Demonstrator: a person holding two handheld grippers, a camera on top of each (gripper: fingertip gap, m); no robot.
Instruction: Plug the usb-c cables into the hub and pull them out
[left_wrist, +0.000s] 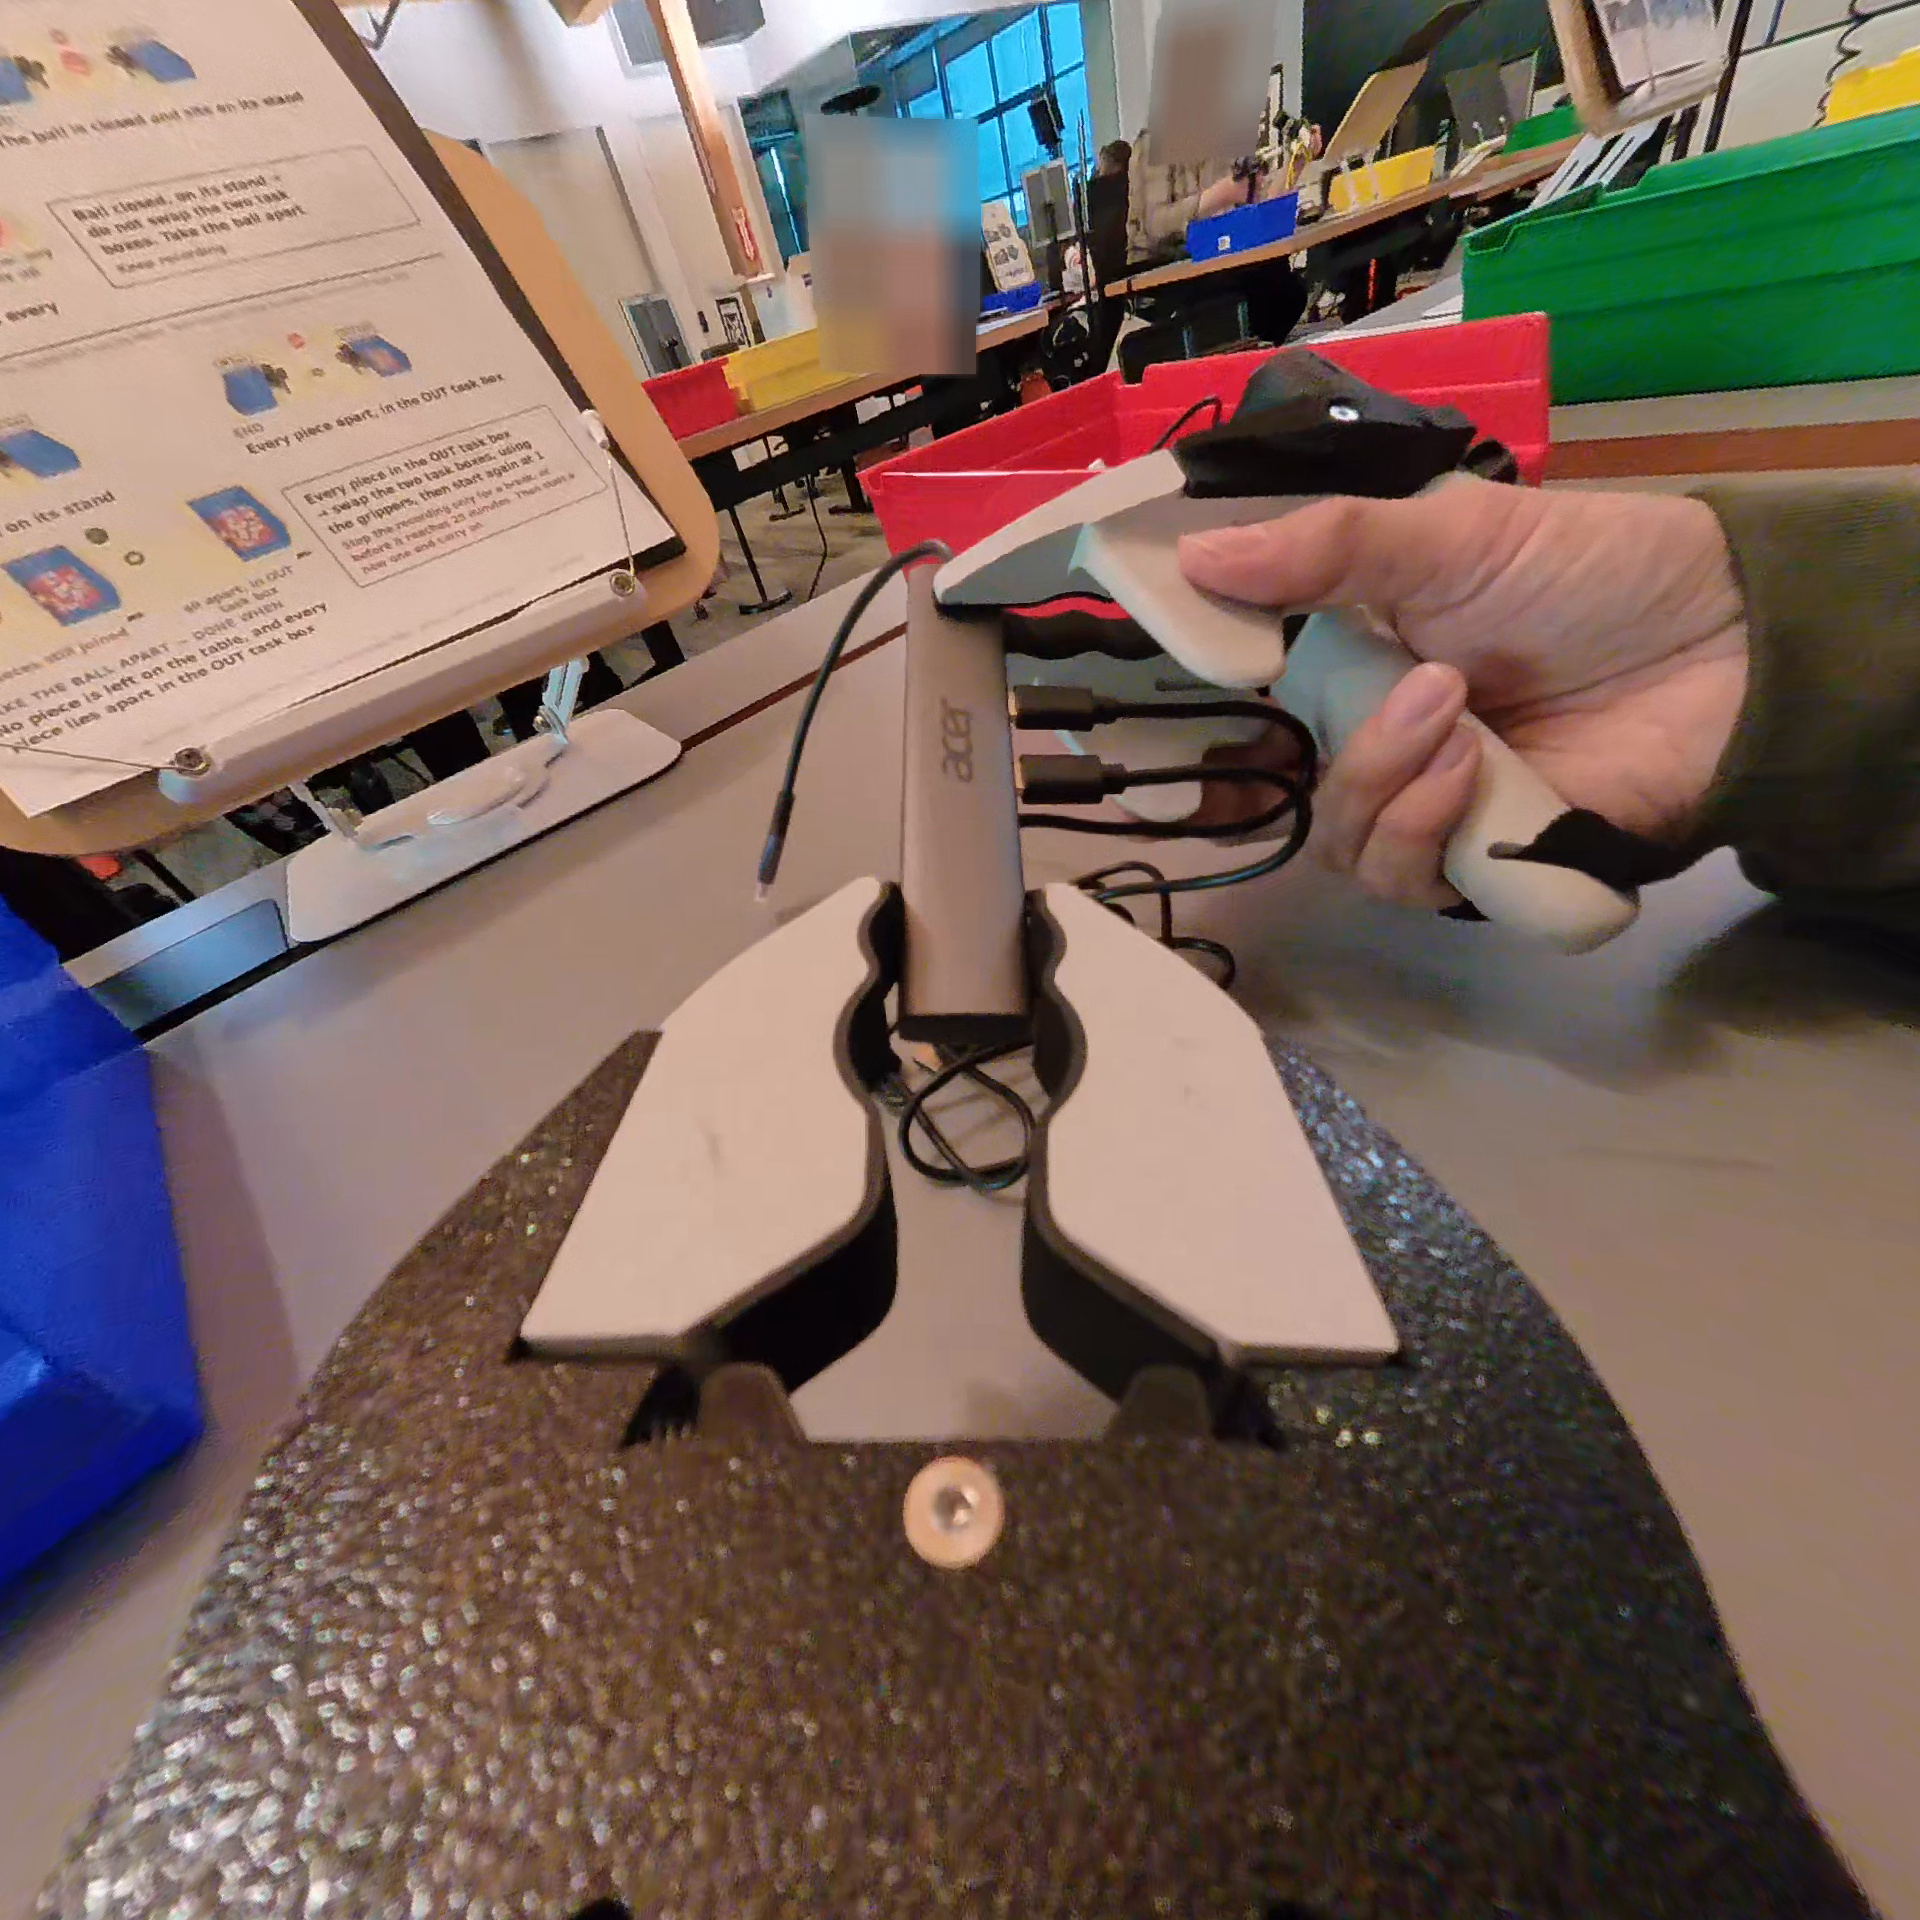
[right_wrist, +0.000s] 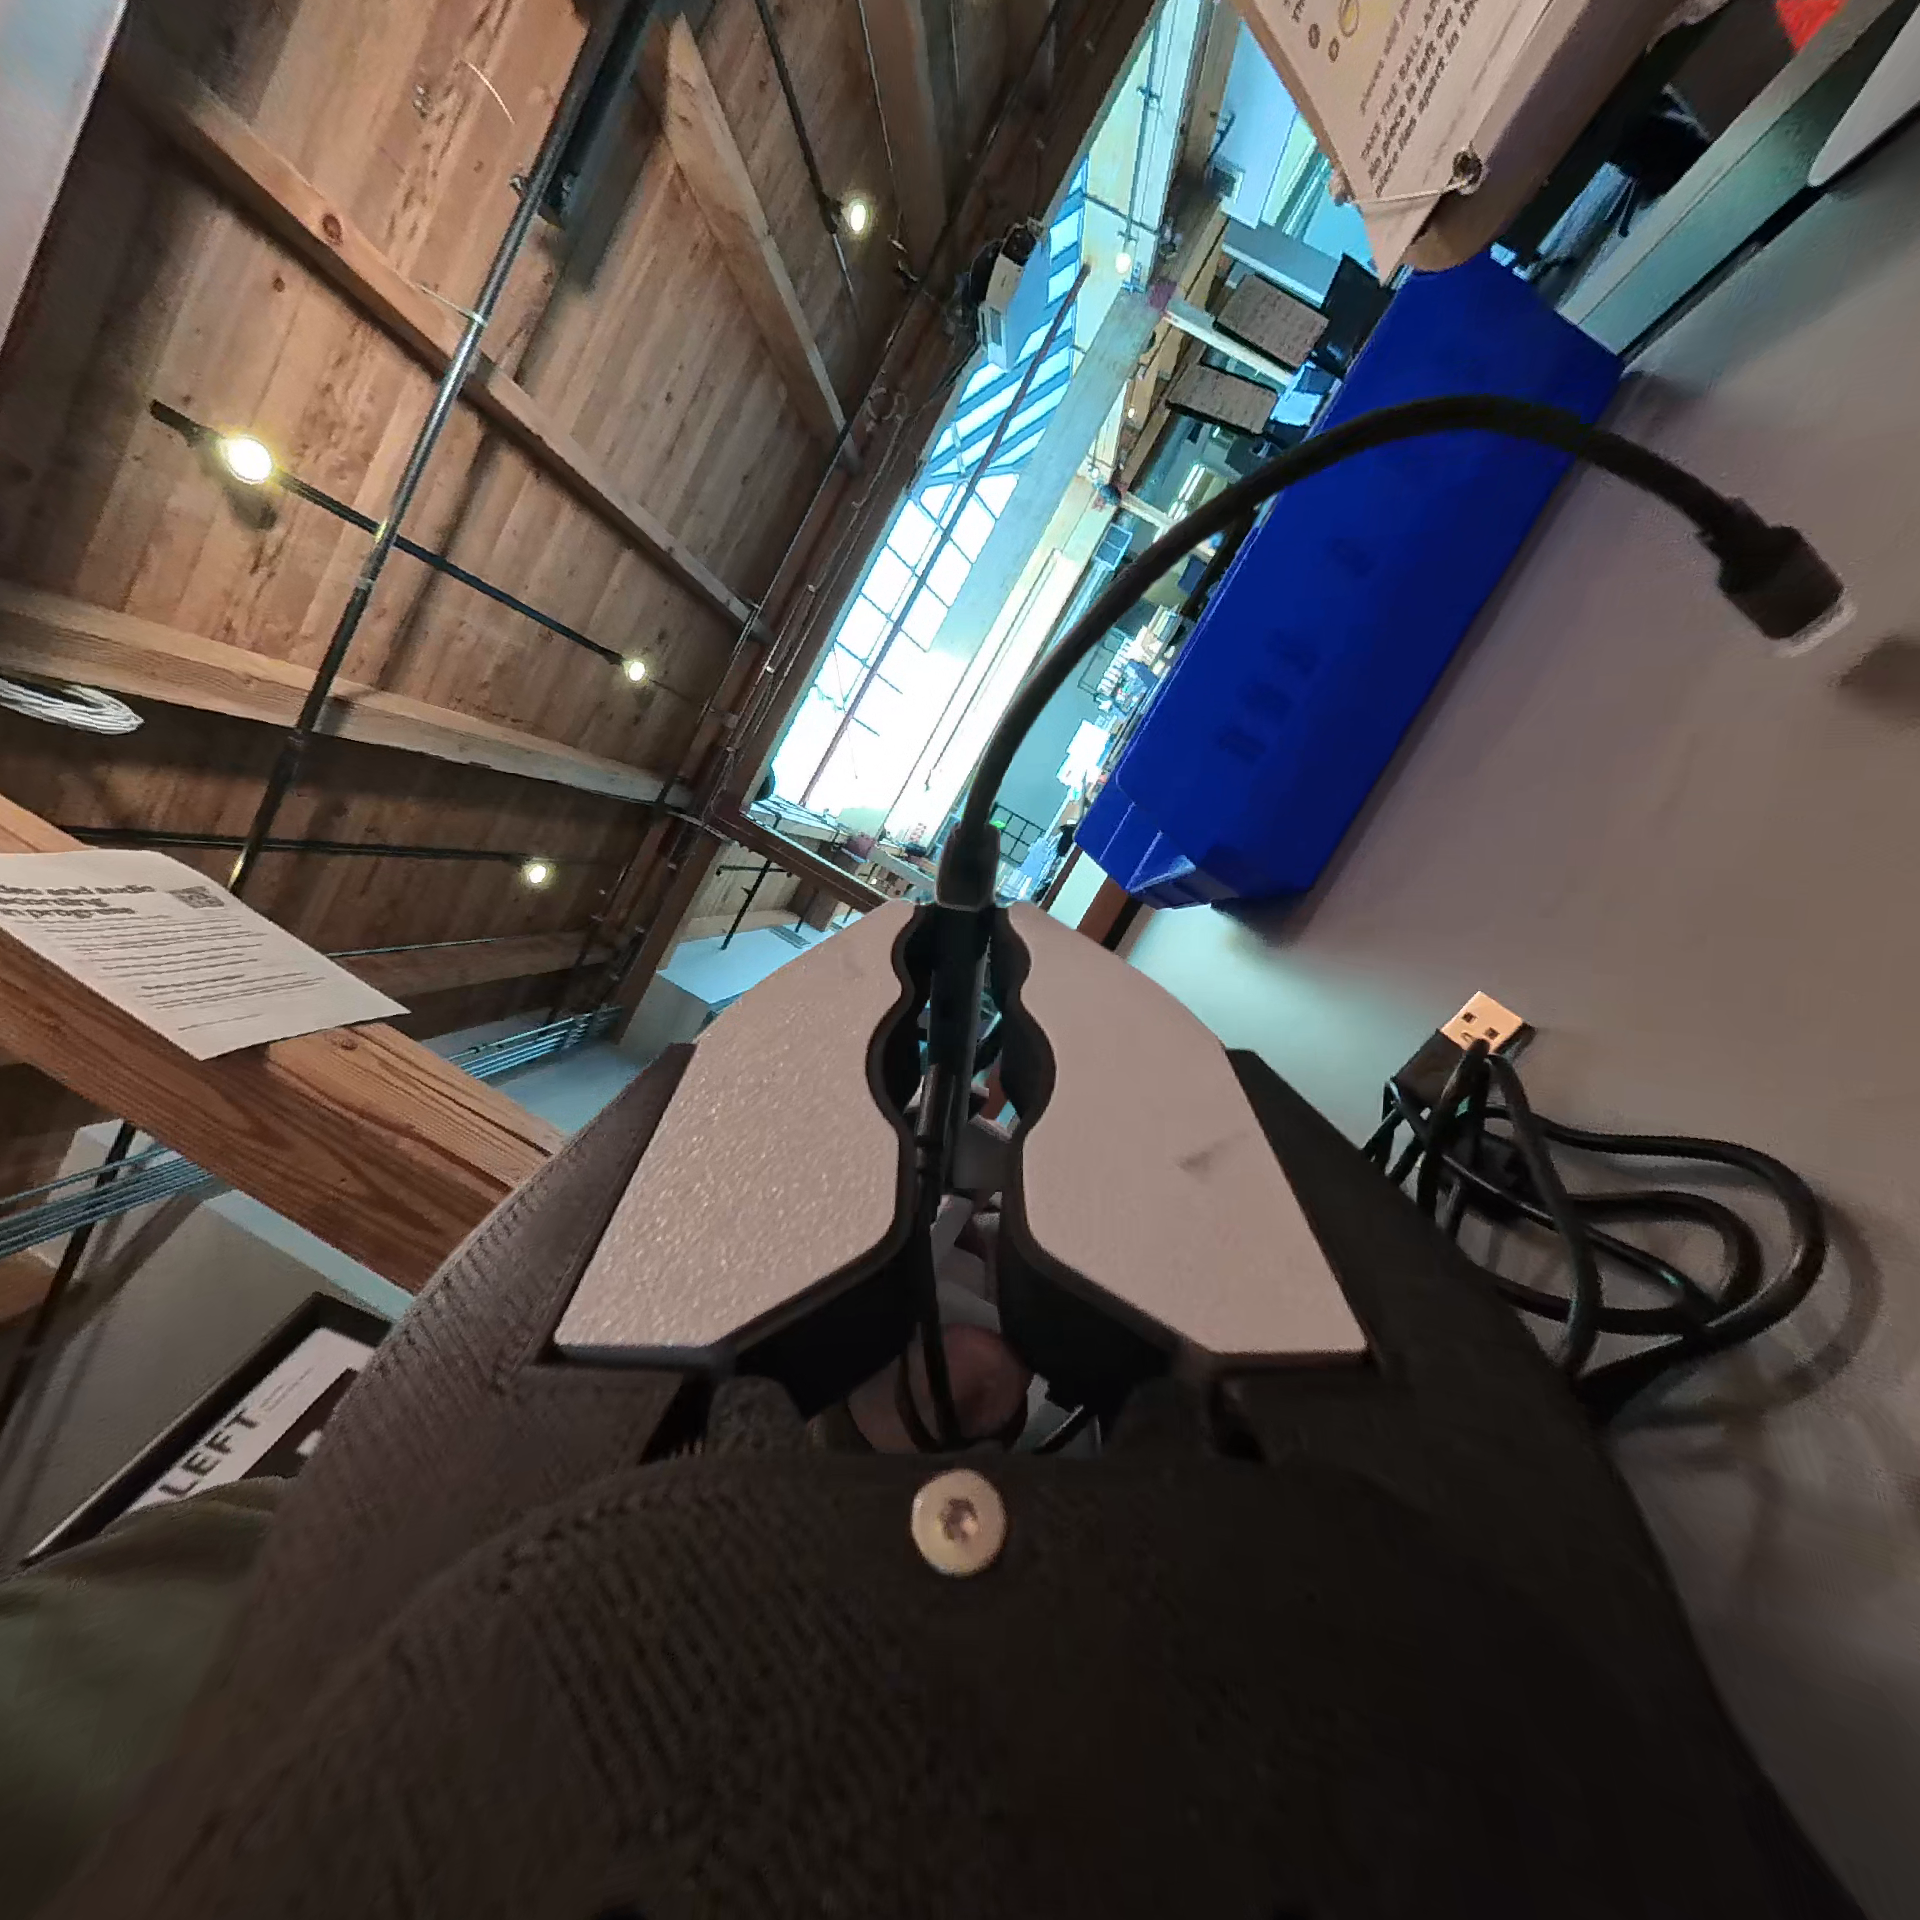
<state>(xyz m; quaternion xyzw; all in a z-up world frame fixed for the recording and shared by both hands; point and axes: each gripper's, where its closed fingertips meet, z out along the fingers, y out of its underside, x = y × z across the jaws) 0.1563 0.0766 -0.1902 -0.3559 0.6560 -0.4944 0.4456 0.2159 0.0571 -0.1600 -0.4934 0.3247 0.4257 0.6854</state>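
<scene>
A grey hub (left_wrist: 961, 810) stands up from my left gripper (left_wrist: 961, 935), which is shut on its near end. Two black usb-c plugs (left_wrist: 1060, 710) (left_wrist: 1070, 779) sit in the hub's right side, and their cables loop down to the table. My right gripper (left_wrist: 966, 597), held by a hand (left_wrist: 1507, 665), is closed on the hub's far end. In the right wrist view my right gripper (right_wrist: 961, 925) is shut on a thin dark edge. The hub's own tail cable (right_wrist: 1143, 540) arcs out from the fingertips to a free plug (right_wrist: 1777, 592).
A tilted instruction sheet on a stand (left_wrist: 260, 416) is at the left. A blue bin (left_wrist: 62, 1247) sits beside it, with a red bin (left_wrist: 1143, 447) and a green bin (left_wrist: 1714, 239) behind. A loose cable bundle (right_wrist: 1558, 1247) with a flat metal plug (right_wrist: 1486, 1029) lies on the grey table (left_wrist: 1558, 1195). The left gripper's tips are roughly 7 centimetres from the right gripper's.
</scene>
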